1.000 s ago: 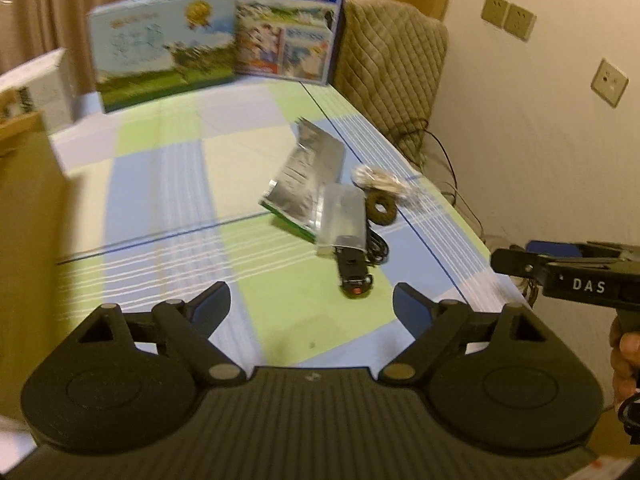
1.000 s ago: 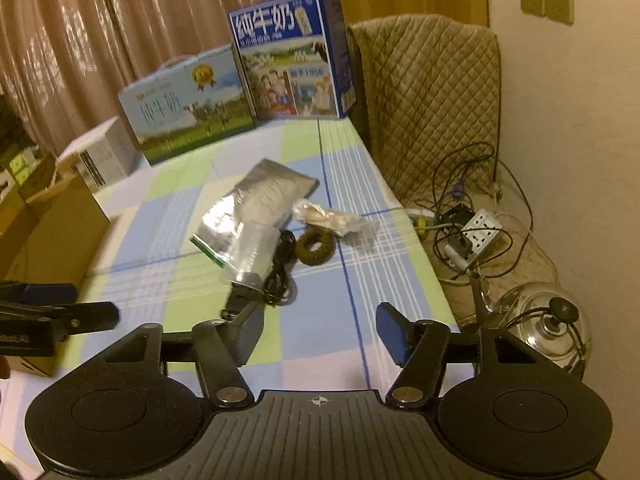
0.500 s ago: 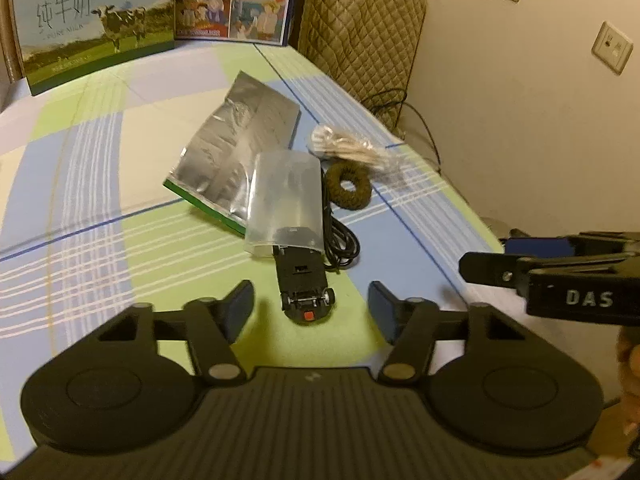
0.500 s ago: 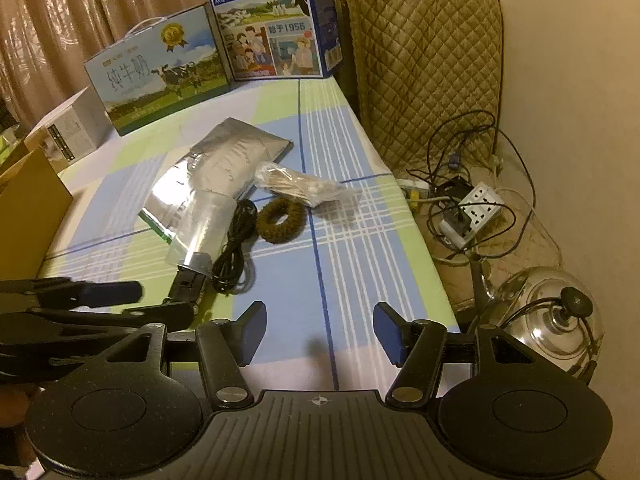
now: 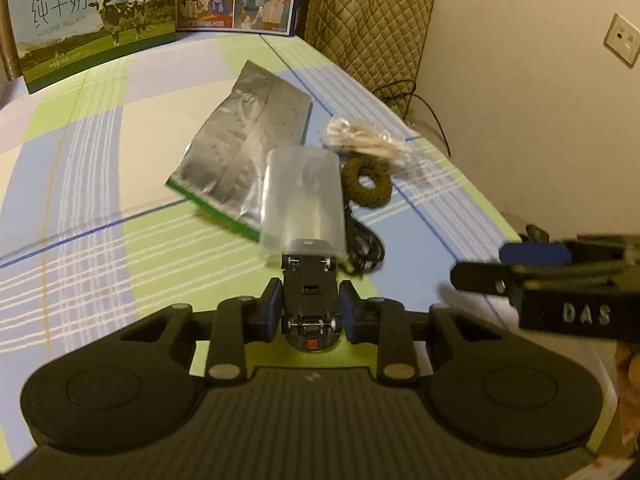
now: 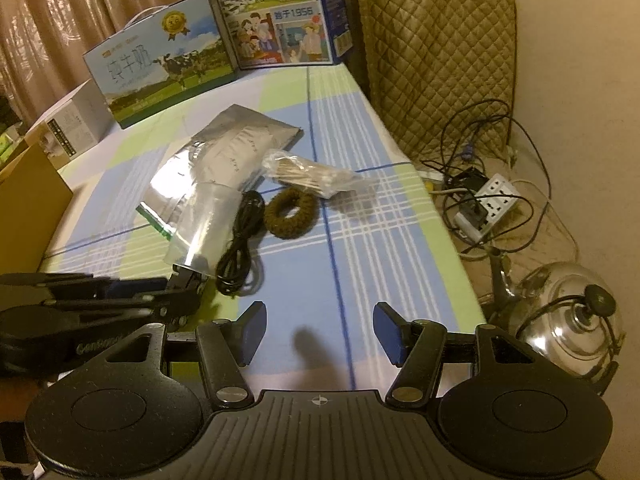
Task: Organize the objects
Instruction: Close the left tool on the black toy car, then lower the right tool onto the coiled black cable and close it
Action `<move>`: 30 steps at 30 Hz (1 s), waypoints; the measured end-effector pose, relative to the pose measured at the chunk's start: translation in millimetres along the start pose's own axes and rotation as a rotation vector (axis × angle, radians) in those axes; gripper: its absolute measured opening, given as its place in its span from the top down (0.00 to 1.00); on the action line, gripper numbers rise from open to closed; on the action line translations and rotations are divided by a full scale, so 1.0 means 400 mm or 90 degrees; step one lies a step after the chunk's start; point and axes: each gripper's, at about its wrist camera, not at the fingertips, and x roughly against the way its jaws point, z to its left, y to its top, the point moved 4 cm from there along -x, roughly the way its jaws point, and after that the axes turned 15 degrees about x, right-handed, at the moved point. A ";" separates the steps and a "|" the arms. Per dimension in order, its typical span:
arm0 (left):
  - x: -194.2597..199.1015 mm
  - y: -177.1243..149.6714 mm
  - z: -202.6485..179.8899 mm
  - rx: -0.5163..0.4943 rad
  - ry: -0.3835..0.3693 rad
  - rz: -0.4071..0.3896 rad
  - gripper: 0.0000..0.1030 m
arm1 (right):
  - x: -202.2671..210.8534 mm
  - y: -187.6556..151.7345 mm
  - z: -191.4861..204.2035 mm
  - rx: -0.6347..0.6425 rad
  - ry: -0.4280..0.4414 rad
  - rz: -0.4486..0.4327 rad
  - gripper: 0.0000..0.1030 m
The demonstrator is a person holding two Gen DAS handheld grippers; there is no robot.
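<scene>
The left gripper (image 5: 311,309) fingers are closed on the small black toy car (image 5: 311,312), lying upside down at the near worktop (image 5: 80,208) edge. The right gripper (image 6: 320,334) fingers stand wide, holding nothing. Step in hand: grasping the car. Next: lift it clear of the translucent plastic bag (image 5: 302,200) and black coiled cable (image 5: 366,246) beyond.

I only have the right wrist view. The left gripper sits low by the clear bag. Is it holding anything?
Observer: Yes. The left gripper is shut on a black toy car, one finger on each side.
Operator: Which way up is the car?
Observer: Underside up; its chassis and both axles show.
Operator: Is it out of the bag?
Observer: Mostly. Only its far end meets the bag's open edge.
</scene>
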 end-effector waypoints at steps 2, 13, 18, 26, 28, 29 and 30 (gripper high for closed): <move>0.018 -0.011 0.015 -0.004 0.004 0.006 0.76 | -0.008 0.008 0.012 0.010 0.013 -0.002 0.44; 0.091 -0.046 0.132 0.030 0.041 0.004 0.76 | -0.092 0.062 0.076 0.070 0.045 -0.002 0.57; 0.098 -0.052 0.143 0.036 0.037 0.003 0.76 | -0.124 0.082 0.086 0.073 0.052 -0.001 0.59; 0.103 -0.056 0.145 0.032 0.033 0.001 0.76 | -0.160 0.091 0.101 0.060 0.056 0.007 0.77; 0.106 -0.060 0.146 0.027 0.035 0.001 0.76 | -0.150 0.084 0.100 0.060 0.058 0.015 0.78; 0.108 -0.062 0.147 0.026 0.035 0.002 0.76 | -0.141 0.078 0.100 0.061 0.060 0.022 0.78; 0.111 -0.065 0.147 0.025 0.035 0.004 0.76 | -0.131 0.071 0.099 0.063 0.061 0.030 0.78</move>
